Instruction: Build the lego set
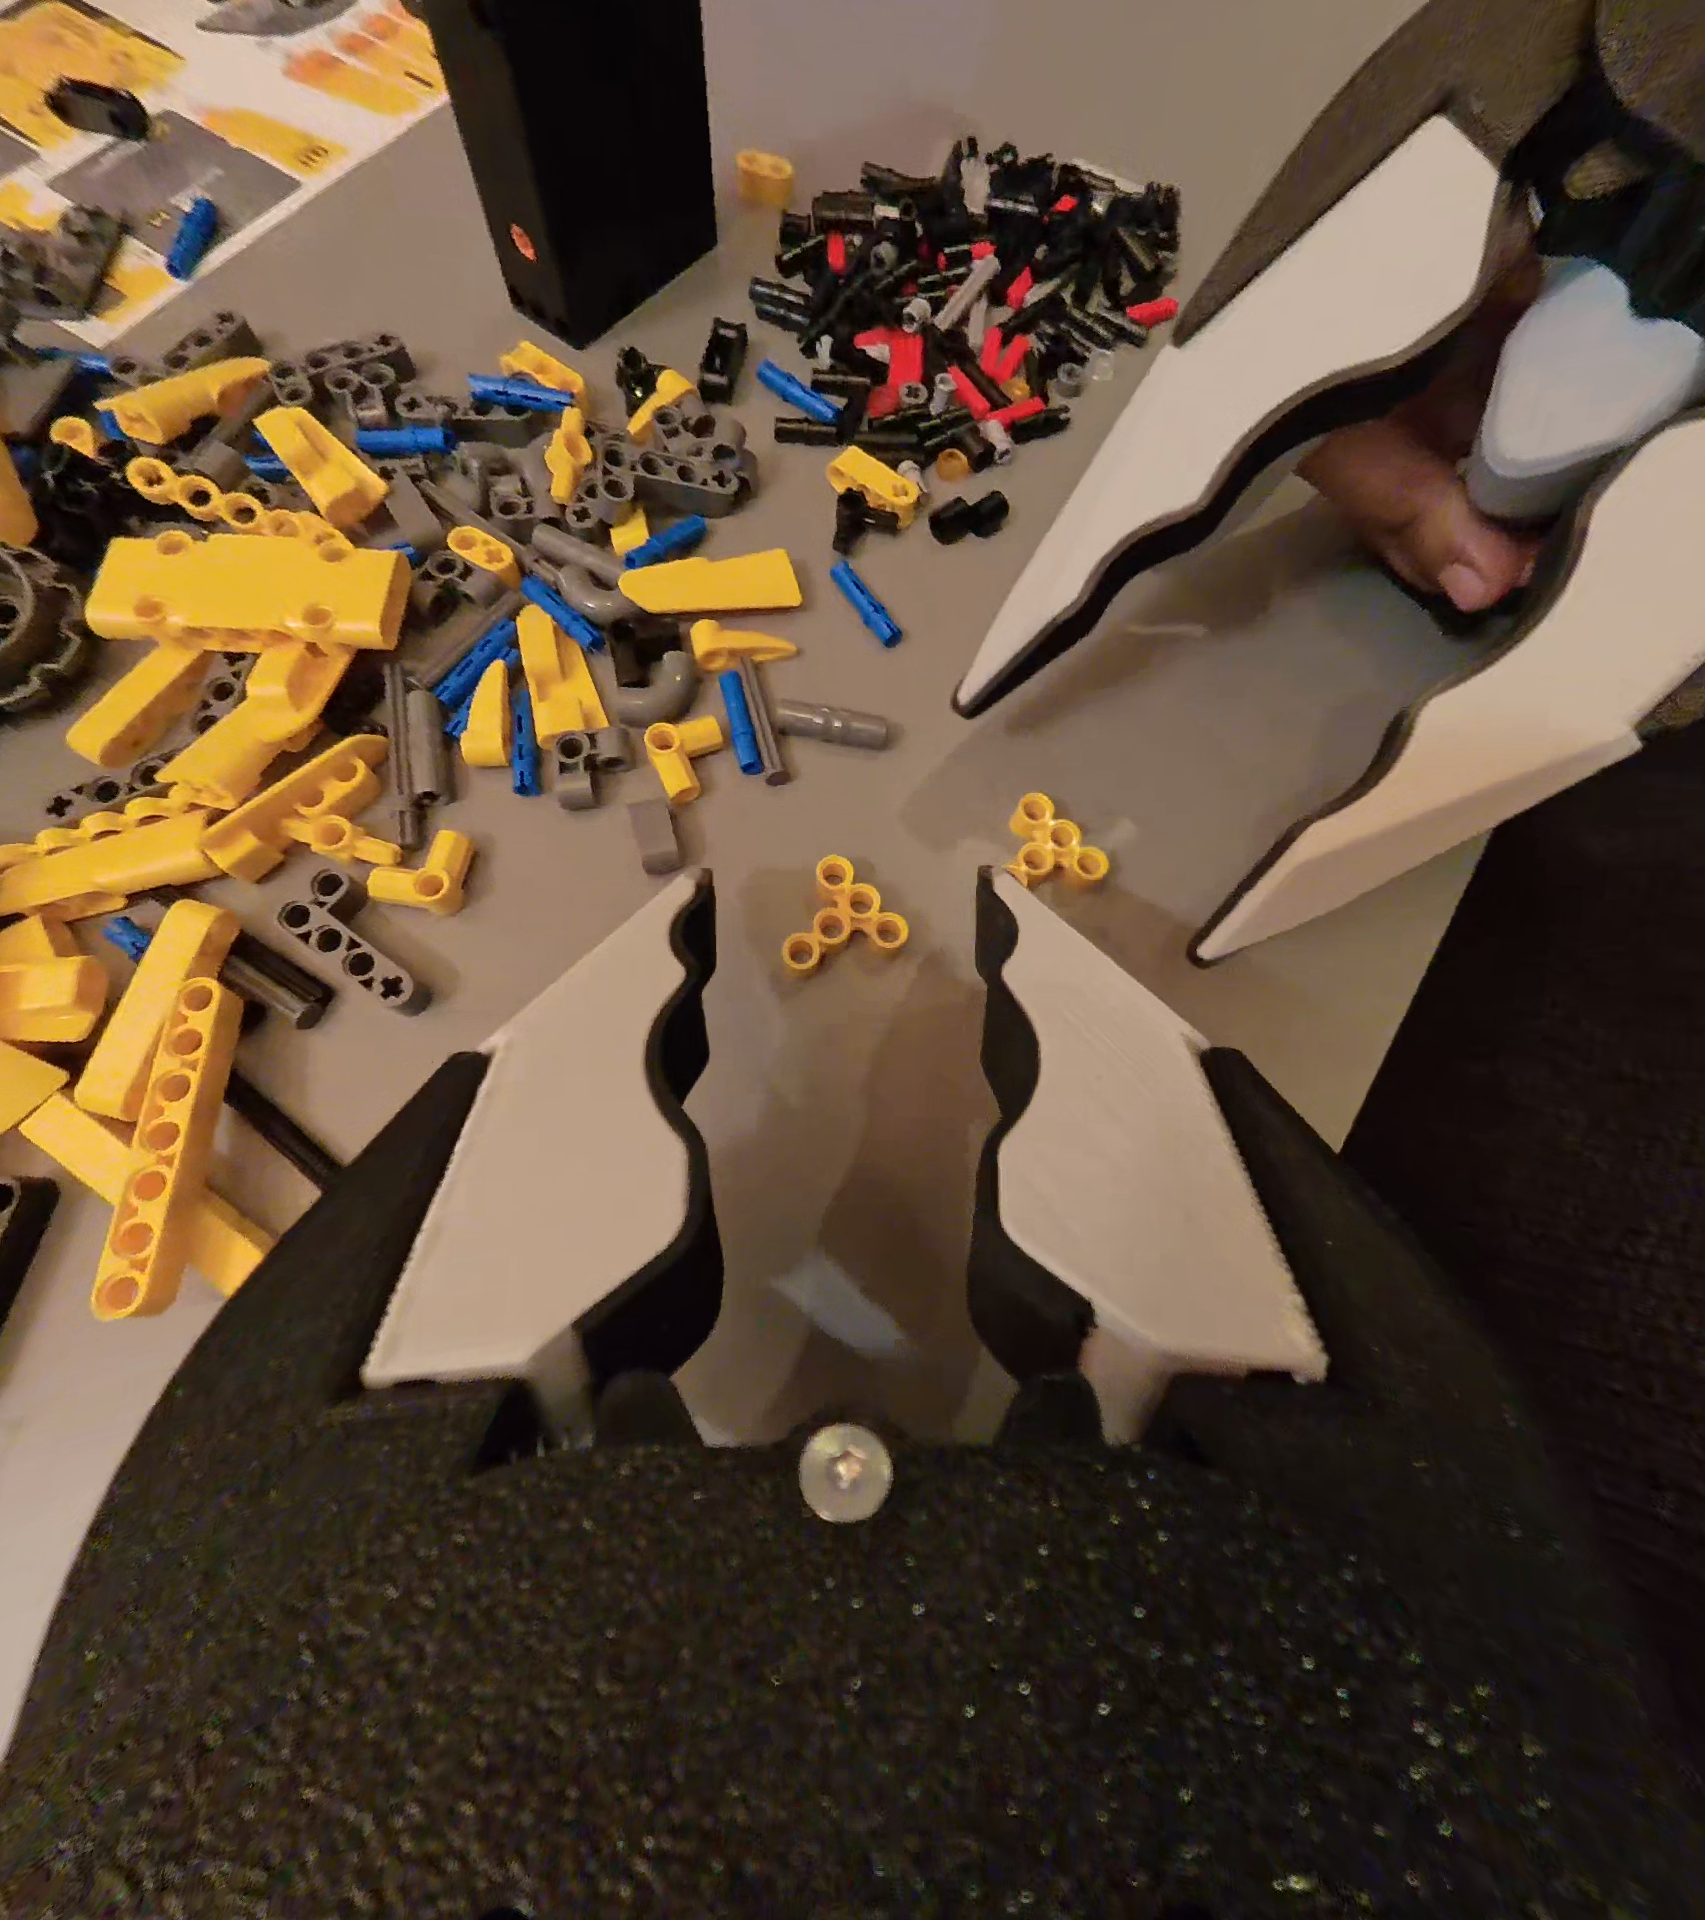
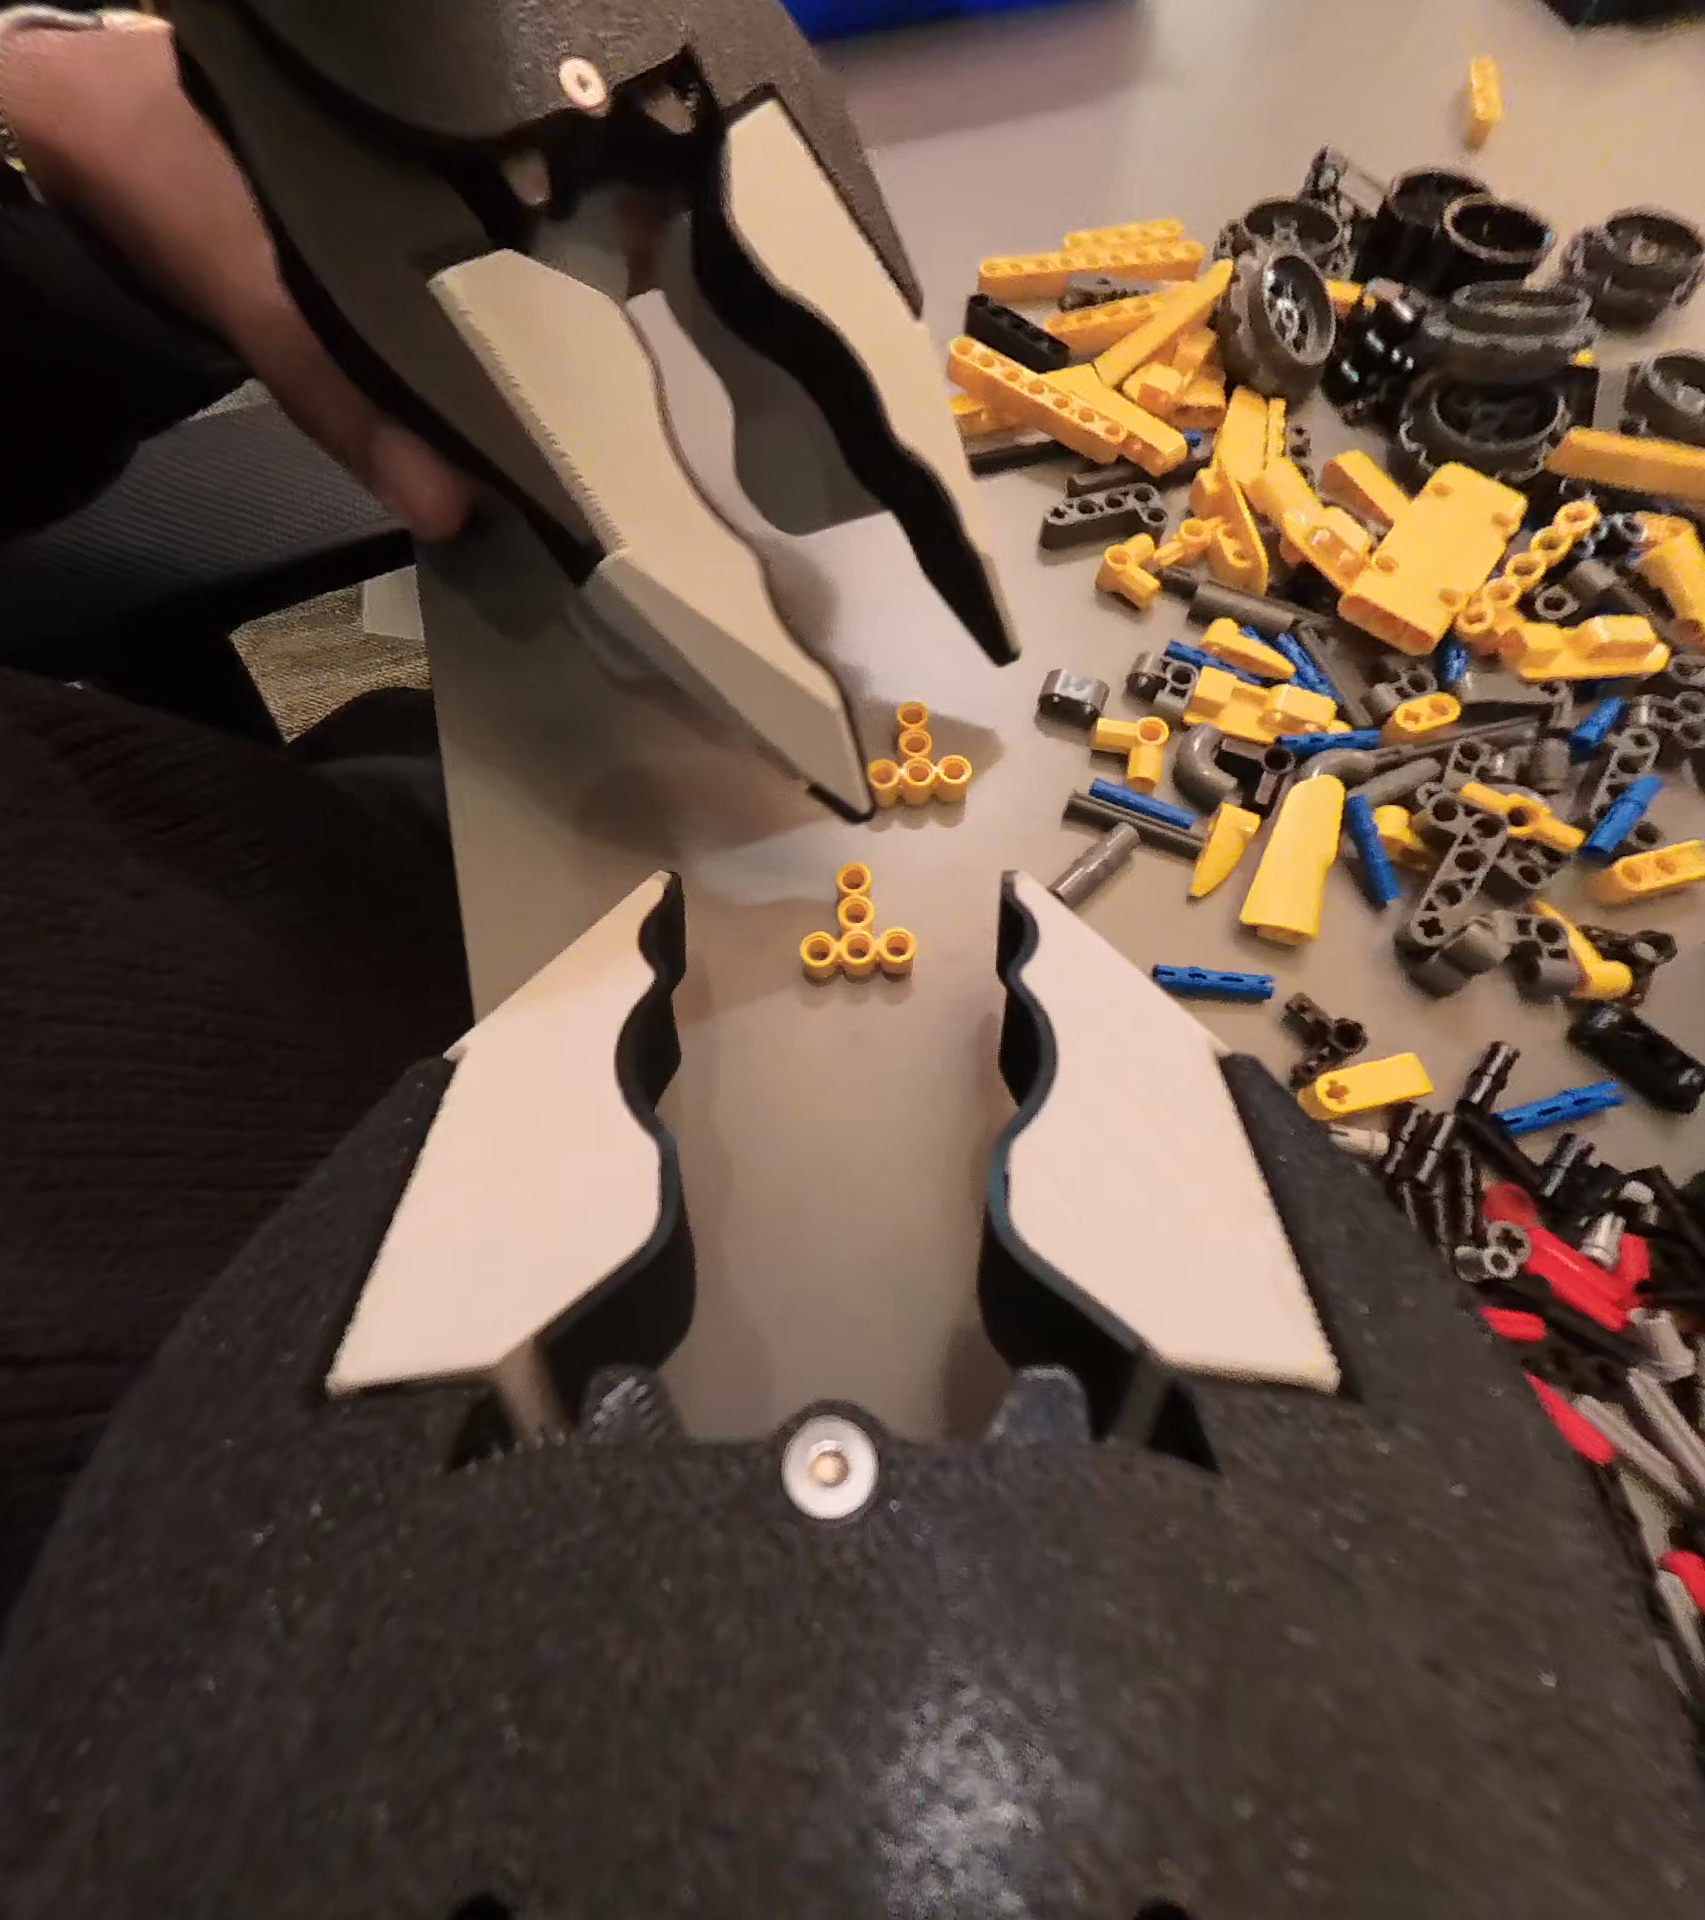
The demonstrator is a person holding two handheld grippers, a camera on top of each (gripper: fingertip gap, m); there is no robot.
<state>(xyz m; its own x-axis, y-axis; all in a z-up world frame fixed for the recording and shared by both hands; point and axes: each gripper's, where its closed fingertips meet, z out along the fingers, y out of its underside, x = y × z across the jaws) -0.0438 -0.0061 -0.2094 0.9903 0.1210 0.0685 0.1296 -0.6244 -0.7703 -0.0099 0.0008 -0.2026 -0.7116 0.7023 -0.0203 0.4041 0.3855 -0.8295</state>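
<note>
Here, in the left wrist view, your left gripper [image 1: 843,883] fills the lower centre of the frame, its jaws spread wide and holding nothing. Between its fingertips, flat on the grey tabletop [image 1: 931,727], lies a small yellow T-shaped piece [image 1: 846,918] with round holes. A second yellow T-shaped piece [image 1: 1058,840] lies just beyond the right fingertip, toward the centre right. At the upper right your right gripper [image 1: 1087,831] reaches in, jaws also wide and empty, with your hand [image 1: 1419,520] on its handle behind the fingers. A loose pile of yellow, blue and grey building pieces [image 1: 308,644] covers the left half of the frame. A heap of black and red pins [image 1: 962,312] sits at the upper centre, a tall black box [image 1: 578,156] stands to its left, and printed instruction sheets [image 1: 100,135] lie at the upper left.

In the right wrist view, your right gripper [image 2: 837,883] sits at the lower centre, jaws wide and empty. One yellow T-shaped piece [image 2: 858,930] lies between its fingertips. The other T-shaped piece [image 2: 915,774] lies just above it, touching or almost touching the nearer fingertip of your left gripper [image 2: 931,727], which comes down from the upper left with jaws apart. Black tyres and wheels [image 2: 1471,301] sit at the upper right.
</note>
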